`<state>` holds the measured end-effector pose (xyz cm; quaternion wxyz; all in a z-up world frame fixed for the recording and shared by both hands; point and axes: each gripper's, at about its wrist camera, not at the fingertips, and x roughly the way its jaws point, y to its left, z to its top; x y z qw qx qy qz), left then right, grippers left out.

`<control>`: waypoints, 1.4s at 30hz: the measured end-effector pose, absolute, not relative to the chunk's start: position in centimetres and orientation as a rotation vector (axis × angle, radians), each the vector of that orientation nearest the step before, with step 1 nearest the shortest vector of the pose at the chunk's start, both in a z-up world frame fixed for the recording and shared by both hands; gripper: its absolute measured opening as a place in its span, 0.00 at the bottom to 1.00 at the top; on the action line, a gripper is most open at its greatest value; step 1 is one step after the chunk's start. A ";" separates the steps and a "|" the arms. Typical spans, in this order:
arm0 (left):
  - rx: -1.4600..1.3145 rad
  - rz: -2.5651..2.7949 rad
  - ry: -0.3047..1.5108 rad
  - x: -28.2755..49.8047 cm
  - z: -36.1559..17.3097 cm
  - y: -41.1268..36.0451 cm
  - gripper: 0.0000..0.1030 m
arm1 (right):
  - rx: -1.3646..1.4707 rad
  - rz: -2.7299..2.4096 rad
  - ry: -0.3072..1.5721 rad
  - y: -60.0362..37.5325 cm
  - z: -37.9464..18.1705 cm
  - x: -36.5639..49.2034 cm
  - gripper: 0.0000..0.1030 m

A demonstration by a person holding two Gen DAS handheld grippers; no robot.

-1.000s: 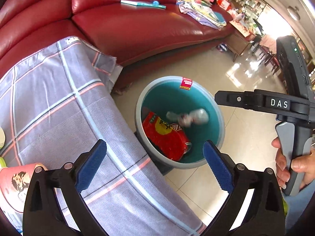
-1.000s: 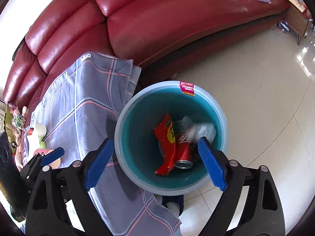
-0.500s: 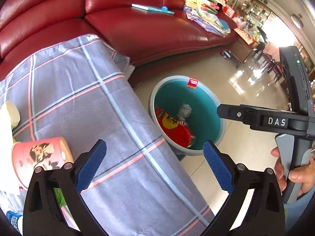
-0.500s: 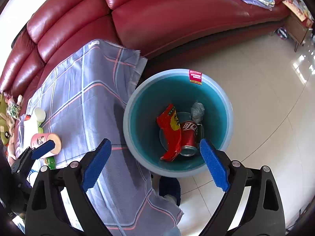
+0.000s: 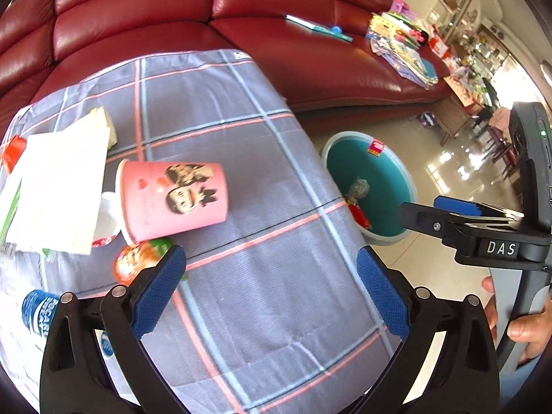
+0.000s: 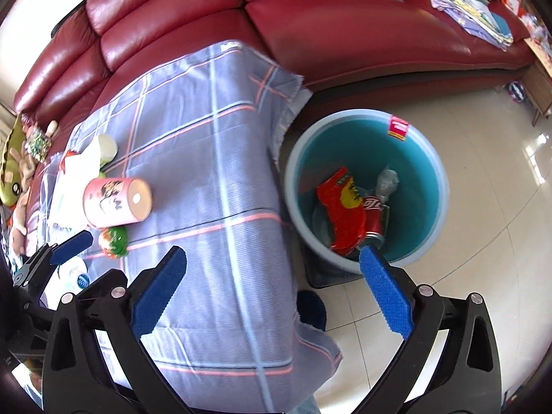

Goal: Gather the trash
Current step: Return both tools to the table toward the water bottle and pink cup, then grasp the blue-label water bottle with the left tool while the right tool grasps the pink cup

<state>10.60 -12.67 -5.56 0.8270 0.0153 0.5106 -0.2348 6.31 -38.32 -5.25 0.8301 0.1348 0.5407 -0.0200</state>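
Both grippers up over the table w/ the checked cloth (image 5: 262, 158), pointing down at it. Left gripper (image 5: 270, 293) spread wide, blue pads (image 5: 157, 293) well apart, nothing pinched, nothing touched, just bare cloth btwn them. Right gripper (image 6: 272, 295) also spread abt as wide as it goes and jaws opening a bit more right now, nothing btwn them either; one pad over the cloth edge, other pad over the floor (image 6: 490, 241) by the bin rim. Seen from the left cam too, off to the right, w/ a hand (image 5: 517, 324) round its handle. Trash left on the table: pink cup (image 5: 172, 196) lying on its side, white napkin (image 5: 58, 186) just beside it and partly tucked against its open end, small red/green wrapper (image 5: 138, 262) touching the cup's lower side and right by the left pad, blue-label bottle (image 5: 38, 310) near the bottom-left edge, mostly cut off. Teal bin (image 6: 427, 158) on the floor just beside the table end, already w/ a red chip bag (image 6: 345, 214), a red can (image 6: 374, 217) next to it and a crumpled clear plastic bit (image 6: 388, 183) inside. Red sofa (image 6: 345, 34) behind it all.
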 end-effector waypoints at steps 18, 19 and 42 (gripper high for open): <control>-0.294 0.122 1.068 9.5 -6.2 5.4 0.96 | 0.192 0.132 1.197 -27.2 -6.4 7.7 0.94; -0.315 0.134 1.073 9.8 -6.5 5.9 0.96 | 0.188 0.135 1.200 -27.0 -6.4 7.9 0.94; -0.184 -0.085 1.093 9.5 -9.7 6.5 0.73 | -0.122 0.143 1.212 -20.9 -6.3 11.1 0.94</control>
